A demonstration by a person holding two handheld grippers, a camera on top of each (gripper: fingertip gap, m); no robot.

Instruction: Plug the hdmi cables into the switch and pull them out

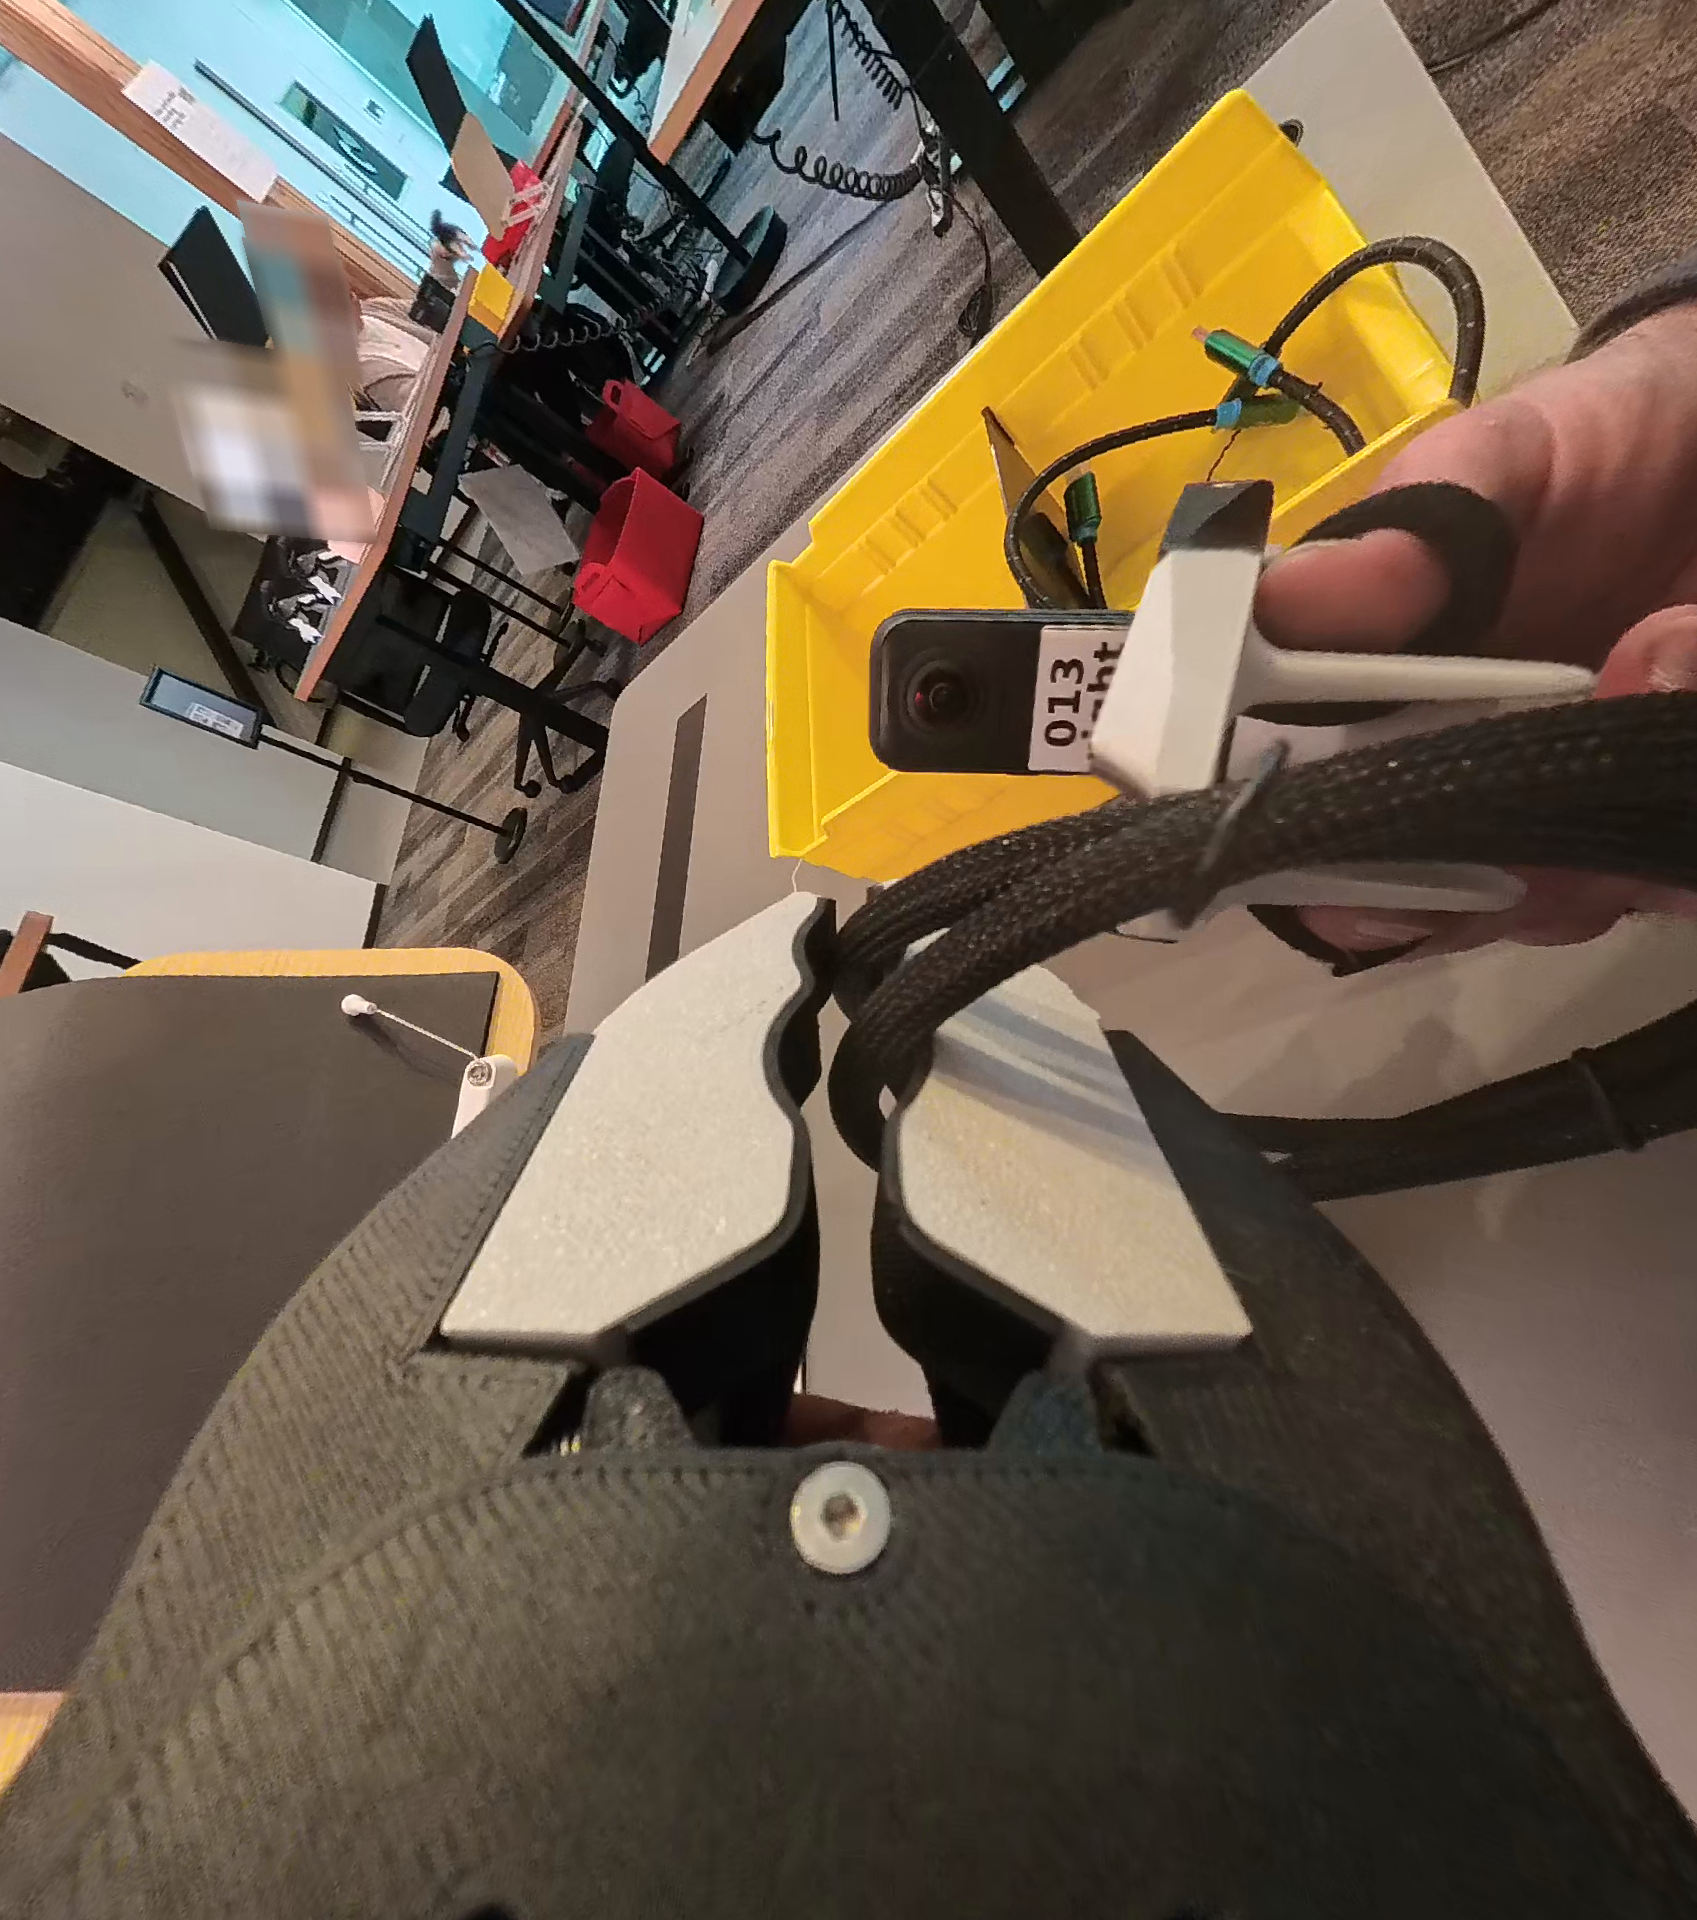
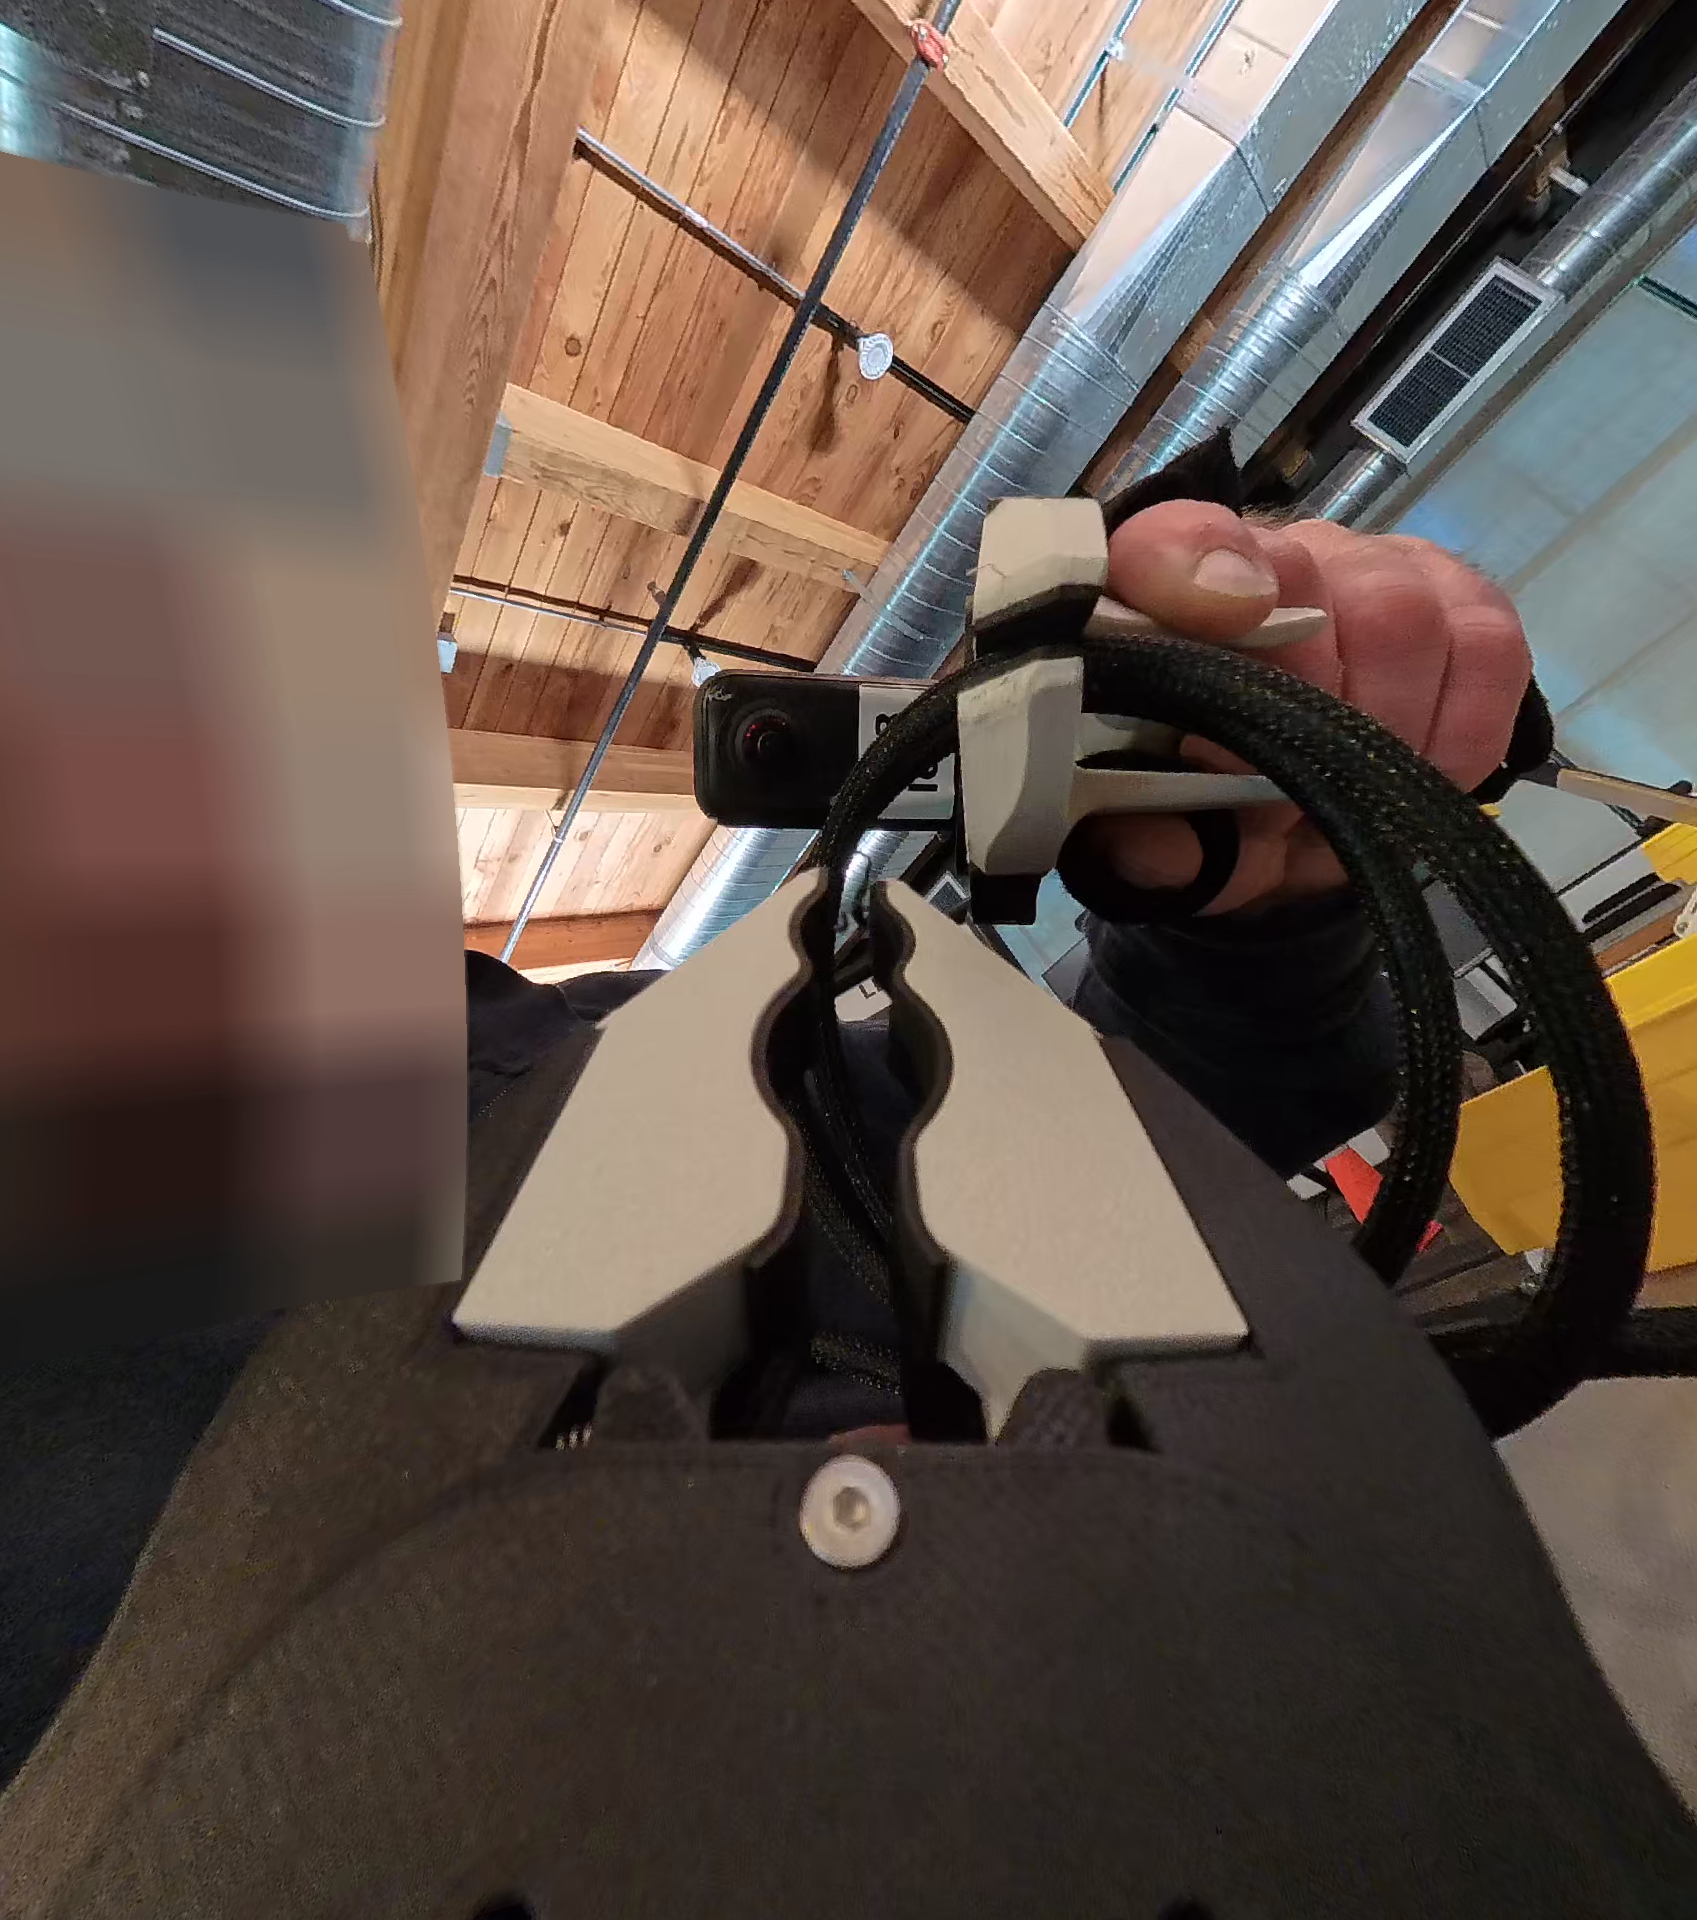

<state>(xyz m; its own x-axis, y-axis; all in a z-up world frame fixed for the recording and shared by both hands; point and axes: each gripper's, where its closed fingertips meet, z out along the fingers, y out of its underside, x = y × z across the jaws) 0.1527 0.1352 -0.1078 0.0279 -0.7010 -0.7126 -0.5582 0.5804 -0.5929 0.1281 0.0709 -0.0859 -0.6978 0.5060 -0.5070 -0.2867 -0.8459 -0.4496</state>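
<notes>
A black braided hdmi cable [image 1: 1031, 862] is coiled in several loops and hangs in the air between both grippers. My left gripper [image 1: 849, 997] is shut on one bend of the coil. It also shows in the right wrist view [image 2: 1026, 665], held by a hand, with the cable pinched between its grey fingers. My right gripper [image 2: 849, 904] is shut on the cable [image 2: 1509, 831], which runs down between its fingers. In the left wrist view the right gripper [image 1: 1171, 800] clamps the bundle near a cable tie. No plug end and no switch are in view.
A yellow bin [image 1: 927, 582] stands on the white table [image 1: 1602, 1403] behind the coil and holds cables with green ends [image 1: 1239, 358]. The bin also shows in the right wrist view [image 2: 1675, 1049]. A black-topped desk [image 1: 148, 1195] lies to the left. The right wrist view looks up at a wooden ceiling [image 2: 678, 312]. About 6 cm separates my left fingertips from my right.
</notes>
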